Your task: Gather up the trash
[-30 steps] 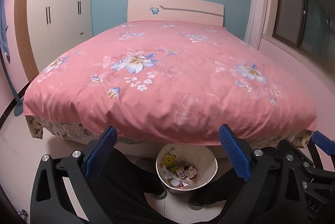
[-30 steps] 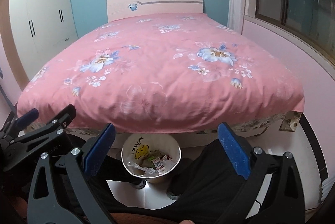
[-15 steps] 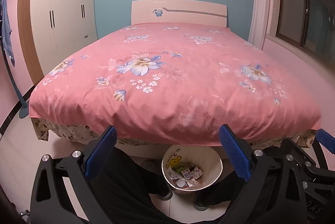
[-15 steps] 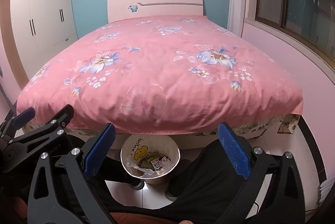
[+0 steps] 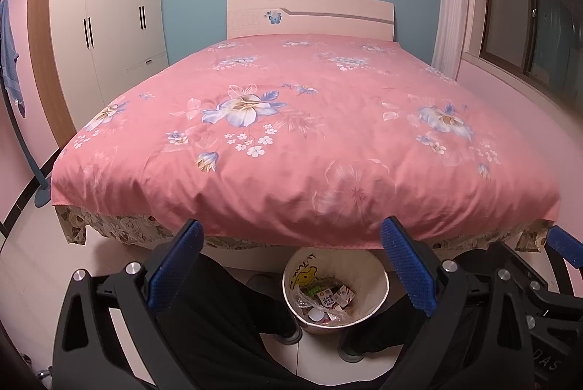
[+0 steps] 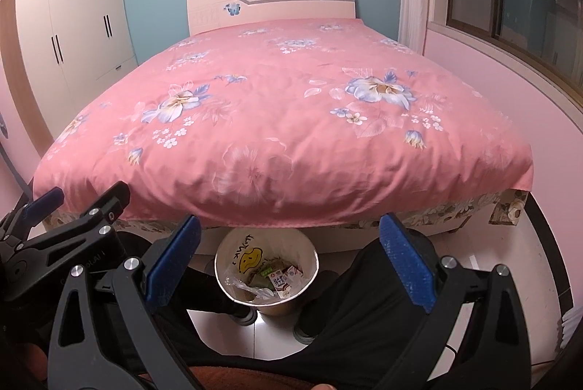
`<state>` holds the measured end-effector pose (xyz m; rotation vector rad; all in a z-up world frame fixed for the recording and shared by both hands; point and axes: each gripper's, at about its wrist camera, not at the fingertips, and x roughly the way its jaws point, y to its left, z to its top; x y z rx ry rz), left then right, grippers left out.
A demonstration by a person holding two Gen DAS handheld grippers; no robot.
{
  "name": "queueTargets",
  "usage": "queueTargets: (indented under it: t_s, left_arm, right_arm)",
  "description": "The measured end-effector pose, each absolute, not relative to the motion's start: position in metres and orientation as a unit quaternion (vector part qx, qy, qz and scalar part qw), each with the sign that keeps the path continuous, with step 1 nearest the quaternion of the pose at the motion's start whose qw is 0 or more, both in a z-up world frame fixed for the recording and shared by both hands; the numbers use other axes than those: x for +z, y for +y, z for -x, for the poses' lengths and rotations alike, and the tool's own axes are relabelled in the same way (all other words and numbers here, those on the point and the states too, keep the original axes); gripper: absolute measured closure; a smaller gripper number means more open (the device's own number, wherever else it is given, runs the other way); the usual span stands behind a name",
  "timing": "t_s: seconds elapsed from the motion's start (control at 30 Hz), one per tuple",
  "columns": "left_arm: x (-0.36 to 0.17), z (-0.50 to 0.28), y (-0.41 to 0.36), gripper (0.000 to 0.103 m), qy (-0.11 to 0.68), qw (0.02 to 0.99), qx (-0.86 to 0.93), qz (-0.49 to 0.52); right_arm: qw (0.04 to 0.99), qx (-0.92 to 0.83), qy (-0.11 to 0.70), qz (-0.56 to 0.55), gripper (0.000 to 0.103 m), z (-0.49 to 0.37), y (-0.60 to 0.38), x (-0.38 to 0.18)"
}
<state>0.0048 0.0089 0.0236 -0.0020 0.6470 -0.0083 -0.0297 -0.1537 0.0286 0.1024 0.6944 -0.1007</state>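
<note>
A white waste bin [image 5: 379, 284] with a yellow cartoon face stands on the floor at the foot of the bed, between the person's feet. It holds cartons, wrappers and clear plastic [image 5: 329, 299]. It also shows in the right wrist view [image 6: 309, 253] with the trash [image 6: 280, 277] inside. My left gripper [image 5: 291, 266] is open and empty above the bin. My right gripper [image 6: 289, 262] is open and empty too. The left gripper's side shows in the right wrist view [image 6: 54, 237].
A bed with a pink floral cover [image 5: 298, 135] fills the middle. A white wardrobe [image 5: 105, 36] stands at the left, a window [image 5: 535, 18] at the right. The person's dark trouser legs [image 5: 226, 310] flank the bin on a pale tiled floor.
Both views have tilted up a little, so the bed and bin sit lower in frame. Both grippers stay open and empty. The bin's contents look the same.
</note>
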Motion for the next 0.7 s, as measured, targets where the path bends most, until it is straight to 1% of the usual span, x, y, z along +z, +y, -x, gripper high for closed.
queueTargets:
  t_s: [0.7]
  left_arm:
    - [0.0218, -0.0063, 0.0082, 0.004, 0.318, 0.948, -0.005, -0.002]
  right_arm:
    - [0.937, -0.049, 0.341, -0.051, 0.007, 0.0283, -0.1529, 0.0280]
